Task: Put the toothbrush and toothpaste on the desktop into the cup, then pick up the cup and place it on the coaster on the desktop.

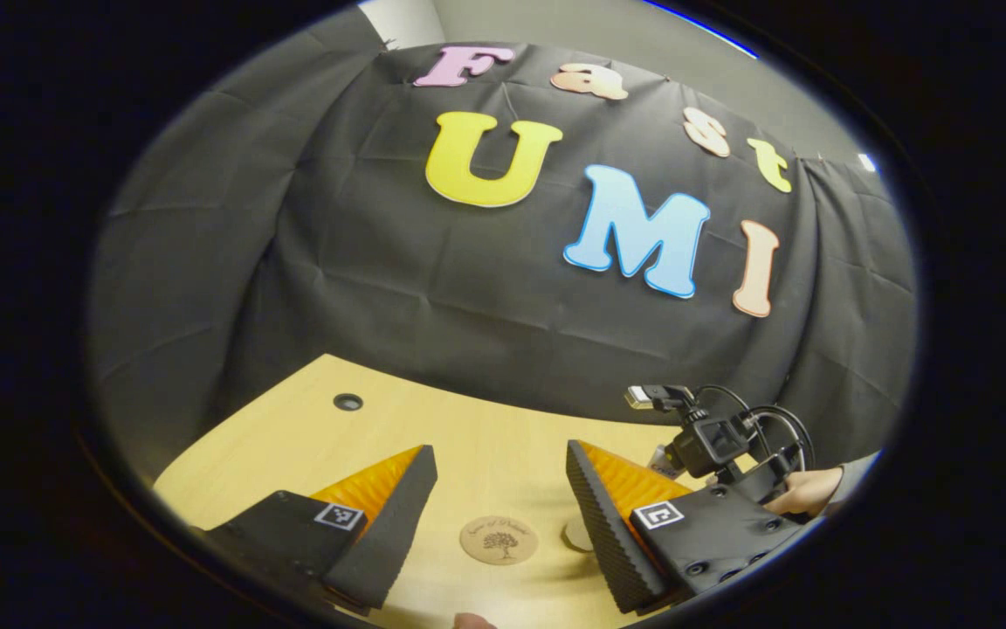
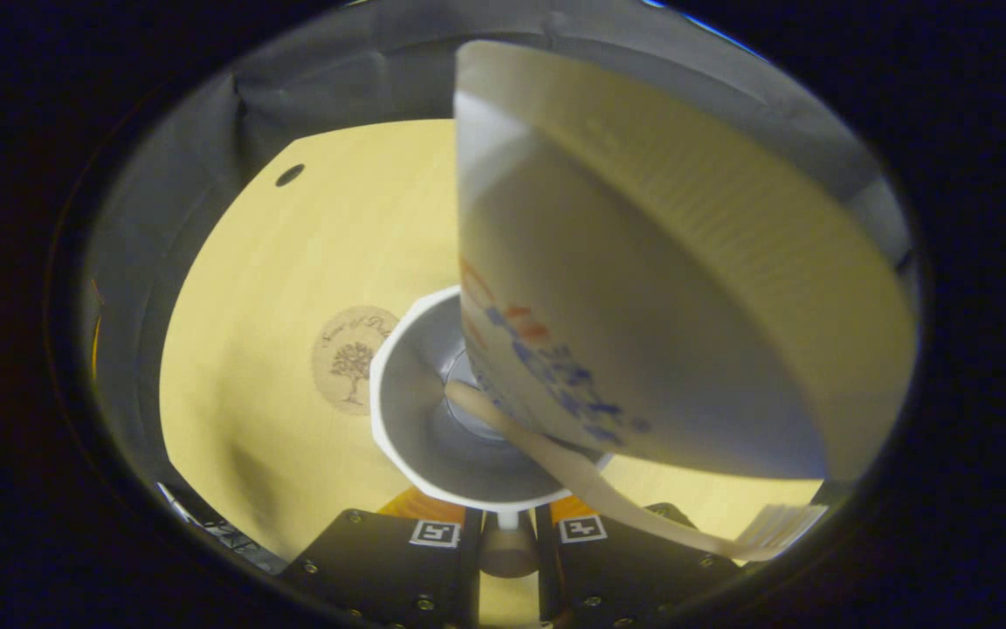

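Observation:
In the right gripper view I look down into a white cup point(image 2: 420, 437). A large white toothpaste tube point(image 2: 643, 288) leans out of it toward the camera. A pale toothbrush point(image 2: 608, 502) also stands in it, bristles up at the lower right. My right gripper point(image 2: 507, 520) is shut on the cup's handle at the near rim. The round brown coaster point(image 2: 353, 358) lies just left of the cup, whose rim overlaps its edge. In the left gripper view the coaster point(image 1: 499, 539) lies on the desk between the open fingers of my left gripper point(image 1: 503, 515).
The light wooden desktop point(image 1: 468, 437) has a small round hole point(image 1: 347, 402) at its far left. The other gripper point(image 1: 713, 445) and the hand point(image 1: 804, 491) holding it are at the right, behind my left gripper's right finger. Black cloth walls close the back.

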Demonstrator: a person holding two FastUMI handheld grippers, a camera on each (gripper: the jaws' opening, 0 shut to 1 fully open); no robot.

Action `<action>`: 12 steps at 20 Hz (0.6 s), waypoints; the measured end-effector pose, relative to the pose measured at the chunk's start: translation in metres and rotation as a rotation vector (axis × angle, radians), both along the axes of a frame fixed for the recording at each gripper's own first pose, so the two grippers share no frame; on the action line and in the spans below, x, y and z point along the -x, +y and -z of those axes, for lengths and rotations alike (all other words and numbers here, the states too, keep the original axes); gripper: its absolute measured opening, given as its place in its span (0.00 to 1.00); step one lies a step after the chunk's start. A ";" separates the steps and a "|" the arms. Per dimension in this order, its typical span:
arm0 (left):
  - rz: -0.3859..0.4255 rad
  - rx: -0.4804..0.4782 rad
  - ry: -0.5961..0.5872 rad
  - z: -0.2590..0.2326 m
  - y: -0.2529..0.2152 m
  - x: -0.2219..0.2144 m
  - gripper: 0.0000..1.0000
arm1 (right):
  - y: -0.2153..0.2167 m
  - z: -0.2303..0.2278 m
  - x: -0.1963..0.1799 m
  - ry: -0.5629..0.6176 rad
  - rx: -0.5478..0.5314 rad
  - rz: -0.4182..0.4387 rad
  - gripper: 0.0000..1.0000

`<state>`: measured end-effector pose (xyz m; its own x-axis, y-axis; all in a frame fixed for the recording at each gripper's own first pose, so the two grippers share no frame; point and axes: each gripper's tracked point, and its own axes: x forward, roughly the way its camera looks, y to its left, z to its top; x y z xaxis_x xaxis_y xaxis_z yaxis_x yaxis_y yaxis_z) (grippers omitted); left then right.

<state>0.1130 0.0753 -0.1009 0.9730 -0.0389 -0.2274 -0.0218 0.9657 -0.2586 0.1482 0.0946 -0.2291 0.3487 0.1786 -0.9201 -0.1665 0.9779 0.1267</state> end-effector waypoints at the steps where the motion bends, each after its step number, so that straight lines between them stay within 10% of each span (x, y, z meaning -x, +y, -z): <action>1: -0.013 -0.001 0.001 -0.001 0.007 0.004 0.96 | 0.007 -0.001 0.000 0.000 -0.006 -0.011 0.21; 12: -0.127 -0.007 0.008 -0.002 0.075 0.040 0.96 | 0.079 -0.012 -0.008 -0.001 -0.017 -0.132 0.26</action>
